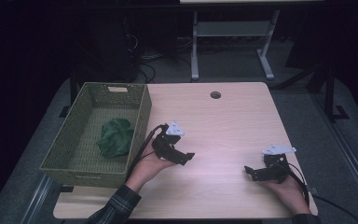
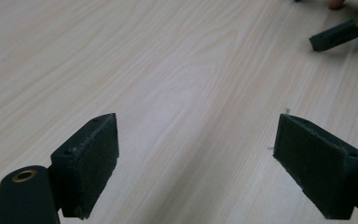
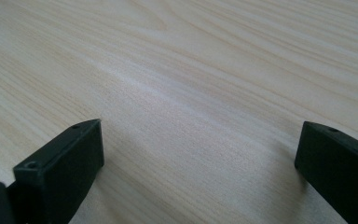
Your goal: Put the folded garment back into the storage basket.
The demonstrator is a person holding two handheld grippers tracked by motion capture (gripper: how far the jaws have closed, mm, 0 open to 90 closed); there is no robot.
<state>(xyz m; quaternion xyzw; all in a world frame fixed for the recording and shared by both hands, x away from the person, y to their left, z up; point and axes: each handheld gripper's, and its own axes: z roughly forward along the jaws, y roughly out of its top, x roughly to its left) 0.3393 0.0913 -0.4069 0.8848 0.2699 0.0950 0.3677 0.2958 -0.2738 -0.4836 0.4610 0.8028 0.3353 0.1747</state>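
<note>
The light wooden table [image 1: 223, 121] lay bare across its middle and far right, giving open passage between the left hand-held gripper [image 1: 186, 157] and the right hand-held gripper [image 1: 250, 171], which sat well apart. Each gripper's jaws stood wide with only bare wood between them. The olive-green woven rectangular basket [image 1: 142, 109] walled off the table's left edge; its right wall stood just beside the left hand-held gripper. A small round hole [image 1: 215, 95] pierced the far edge.
</note>
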